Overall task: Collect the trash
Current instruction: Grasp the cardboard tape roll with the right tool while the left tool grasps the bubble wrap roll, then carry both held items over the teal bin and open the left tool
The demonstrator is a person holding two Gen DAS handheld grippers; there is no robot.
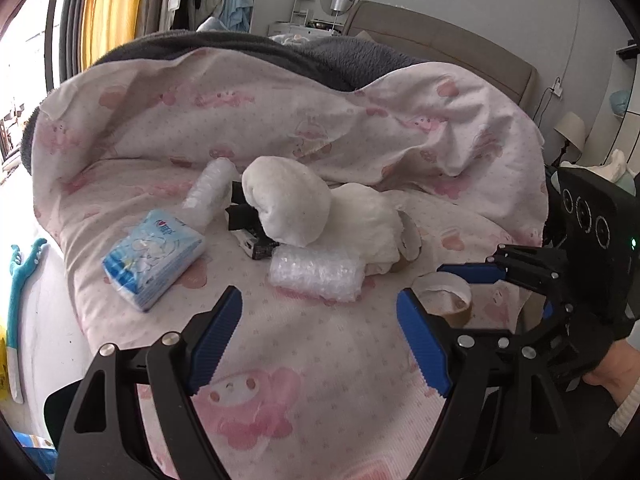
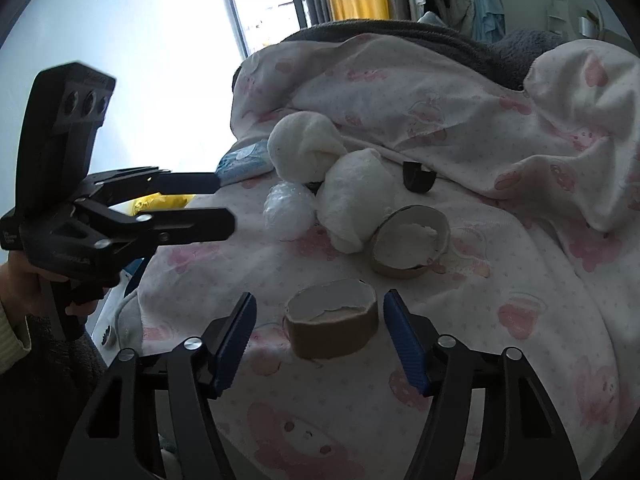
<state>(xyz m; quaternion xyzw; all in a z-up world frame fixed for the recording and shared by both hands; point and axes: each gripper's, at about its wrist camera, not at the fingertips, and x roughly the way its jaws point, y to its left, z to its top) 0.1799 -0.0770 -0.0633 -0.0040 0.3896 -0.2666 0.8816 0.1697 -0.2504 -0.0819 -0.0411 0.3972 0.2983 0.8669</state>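
Right gripper (image 2: 320,336): blue-padded jaws parted, straddling a torn cardboard tape core (image 2: 332,330); pads close beside it, no contact visible. Left gripper (image 1: 320,340): jaws wide, nothing between them, above the pink-printed bedsheet (image 1: 320,408). Bubble-wrap roll (image 1: 316,274): just ahead of the left jaws. Second cardboard core (image 2: 408,240): further back, touching a white wadded bundle (image 2: 352,204). Tissue pack (image 1: 154,256): blue, left side of the sheet. Black packaging (image 1: 250,232): partly under a white wad (image 1: 286,204).
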